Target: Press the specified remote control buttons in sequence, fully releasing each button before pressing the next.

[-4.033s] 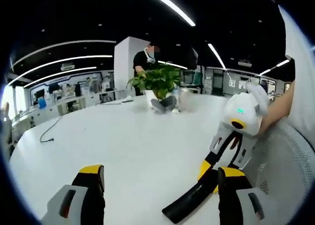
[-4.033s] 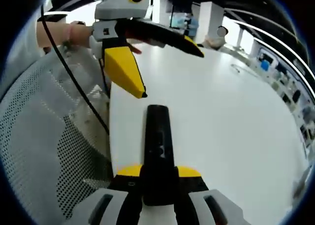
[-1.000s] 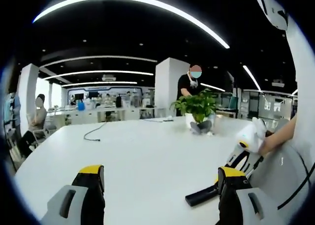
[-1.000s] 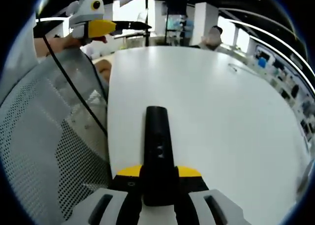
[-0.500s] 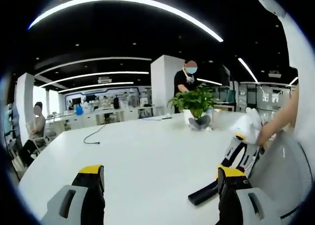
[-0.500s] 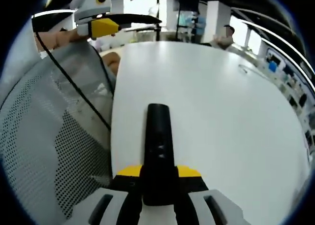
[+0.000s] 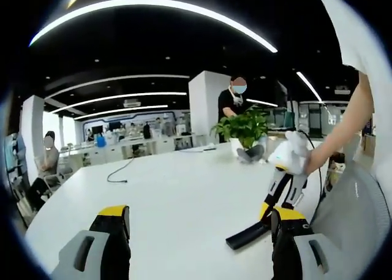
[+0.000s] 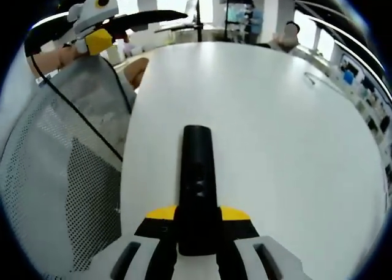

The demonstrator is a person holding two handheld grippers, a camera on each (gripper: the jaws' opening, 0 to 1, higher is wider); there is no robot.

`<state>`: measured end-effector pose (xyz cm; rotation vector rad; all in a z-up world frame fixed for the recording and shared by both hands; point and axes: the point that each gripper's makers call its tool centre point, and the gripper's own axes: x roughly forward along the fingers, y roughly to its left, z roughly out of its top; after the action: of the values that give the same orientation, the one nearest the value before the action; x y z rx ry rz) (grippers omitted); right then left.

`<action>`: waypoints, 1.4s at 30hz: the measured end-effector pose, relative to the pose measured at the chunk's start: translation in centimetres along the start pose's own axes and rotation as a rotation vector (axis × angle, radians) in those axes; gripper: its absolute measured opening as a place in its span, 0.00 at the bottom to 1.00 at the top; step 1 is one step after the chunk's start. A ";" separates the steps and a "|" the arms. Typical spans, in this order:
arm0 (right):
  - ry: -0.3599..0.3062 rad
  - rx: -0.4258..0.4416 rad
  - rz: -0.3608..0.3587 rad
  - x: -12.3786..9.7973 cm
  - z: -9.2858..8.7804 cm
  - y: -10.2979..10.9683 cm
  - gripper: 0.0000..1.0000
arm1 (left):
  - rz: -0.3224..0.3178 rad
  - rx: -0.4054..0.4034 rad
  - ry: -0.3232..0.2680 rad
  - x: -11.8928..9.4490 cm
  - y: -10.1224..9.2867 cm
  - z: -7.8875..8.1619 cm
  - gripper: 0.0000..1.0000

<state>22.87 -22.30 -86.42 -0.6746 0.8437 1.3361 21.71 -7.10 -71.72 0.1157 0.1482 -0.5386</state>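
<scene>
While right tongs (image 8: 197, 234) clamp remote (image 8: 197, 176) (black), left tongs (image 7: 199, 243) gaping

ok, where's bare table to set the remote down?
White table is bare ahead and right of the remote, and between the cable and potted plant. Crowded only along the mesh chair edge, where the left gripper hovers.

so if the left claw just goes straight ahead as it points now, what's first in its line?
Looks free: bare white table lies ahead between its open jaws. The remote sits off to the right, the plant far back. Depth is unclear.
</scene>
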 end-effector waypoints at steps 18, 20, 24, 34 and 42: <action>0.014 -0.048 0.001 1.4 2.5 -4.9 0.20 | -0.001 -0.017 -0.015 -0.1 0.2 0.1 1.00; 0.011 -0.052 0.004 1.5 2.8 -5.3 0.20 | 0.001 -0.021 -0.020 -0.2 0.3 0.2 1.00; 0.007 -0.060 0.007 1.6 3.1 -6.0 0.20 | 0.003 -0.020 -0.020 -0.1 0.3 0.3 1.00; 0.017 -0.093 0.014 2.0 4.1 -7.8 0.20 | -0.004 -0.014 -0.008 0.1 0.2 0.0 1.00; 0.024 -0.105 0.025 2.2 4.5 -9.0 0.20 | -0.005 -0.017 -0.007 0.2 0.3 0.0 1.00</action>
<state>32.49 -18.55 -86.20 -0.7661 0.8076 1.4045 22.04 -6.97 -71.75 0.0966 0.1458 -0.5424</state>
